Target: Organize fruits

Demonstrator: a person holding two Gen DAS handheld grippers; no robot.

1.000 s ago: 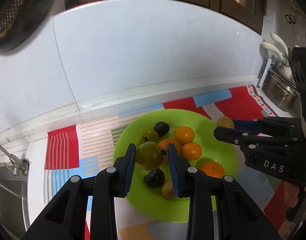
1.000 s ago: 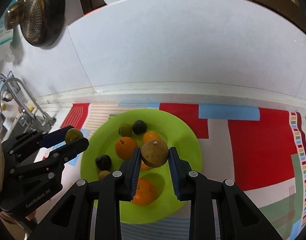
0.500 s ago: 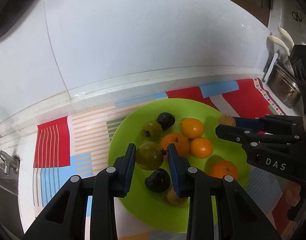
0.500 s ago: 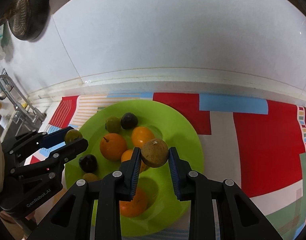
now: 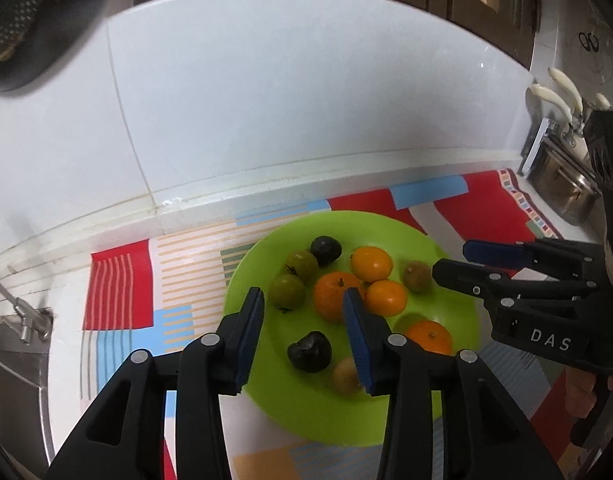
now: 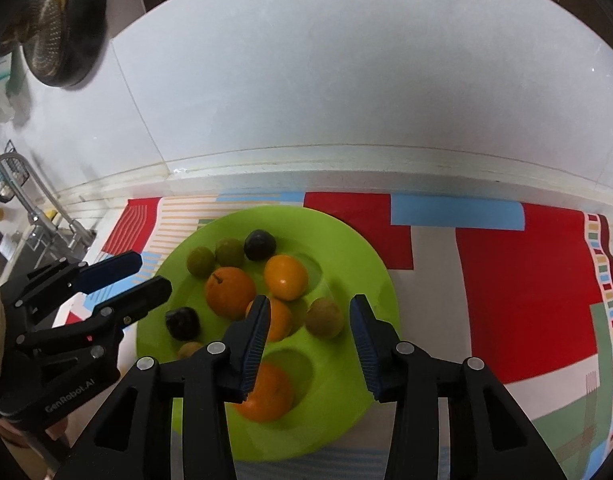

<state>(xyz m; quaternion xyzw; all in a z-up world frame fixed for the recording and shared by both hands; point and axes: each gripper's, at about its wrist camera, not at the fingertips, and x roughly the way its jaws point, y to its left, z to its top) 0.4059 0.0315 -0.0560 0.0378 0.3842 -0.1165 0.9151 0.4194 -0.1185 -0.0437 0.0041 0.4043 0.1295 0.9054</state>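
Both black two-finger grippers with blue pads hang above the round lime-green plastic plate (image 5: 306, 412), which rests on a red, blue and striped patterned mat (image 6: 526, 280). The left gripper (image 5: 303, 309) has just been opening; its jaws stand apart with nothing between them, and a green round fruit (image 5: 287, 290) lies on the plate below. The right gripper (image 6: 308, 316) has likewise just been opening and is released; a brownish round fruit (image 6: 324, 317) lies on the plate beside the orange citrus fruits (image 6: 229, 291).

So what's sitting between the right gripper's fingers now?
Nothing is held. In the right wrist view the right gripper has just opened; through the gap shows the brown fruit resting on the green plate.
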